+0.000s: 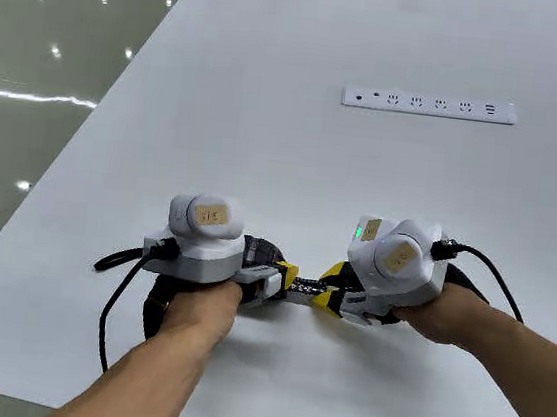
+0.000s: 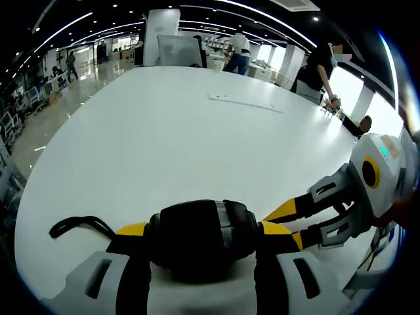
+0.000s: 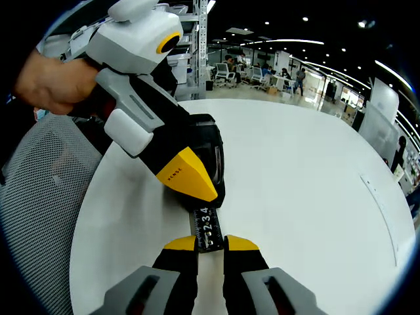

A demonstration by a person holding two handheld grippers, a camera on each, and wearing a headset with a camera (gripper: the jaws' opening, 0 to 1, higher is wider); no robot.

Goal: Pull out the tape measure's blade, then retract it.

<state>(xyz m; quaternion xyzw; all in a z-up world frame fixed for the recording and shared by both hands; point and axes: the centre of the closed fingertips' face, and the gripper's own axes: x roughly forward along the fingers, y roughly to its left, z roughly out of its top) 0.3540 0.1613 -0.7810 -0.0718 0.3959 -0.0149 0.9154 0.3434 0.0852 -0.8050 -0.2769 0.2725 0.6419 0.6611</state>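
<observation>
Tape measure: the black case (image 3: 206, 147) sits low over the white desk (image 1: 269, 117), with a short length of blade (image 3: 205, 226) running out of it between the two tools.
Left tool (image 2: 203, 231): closed on the case, one yellow tip on each side of it.
Right tool (image 3: 210, 244): closed on the free end of the blade; the numerals 2, 3 and 4 read just beyond its tips.
Stage: by my reading the pull has barely begun, and nearly all the blade is inside the case.
Risk, slipped tip: the right tool's grip is thin and near the blade's end. A hard or off-axis pull could strip it free, and the spring would whip the blade back.
Risk, rolling case: the case looks rounded, so drag from the blade may turn it within the left tool's jaws.
Risk, kinked blade: if the two tools drift out of line, the blade may buckle.
Risk, hard retract: letting go at full reach would slam the hook into the case; it is safer to feed it back.
Surroundings: the power strip (image 1: 429, 104) lies well apart.
</observation>
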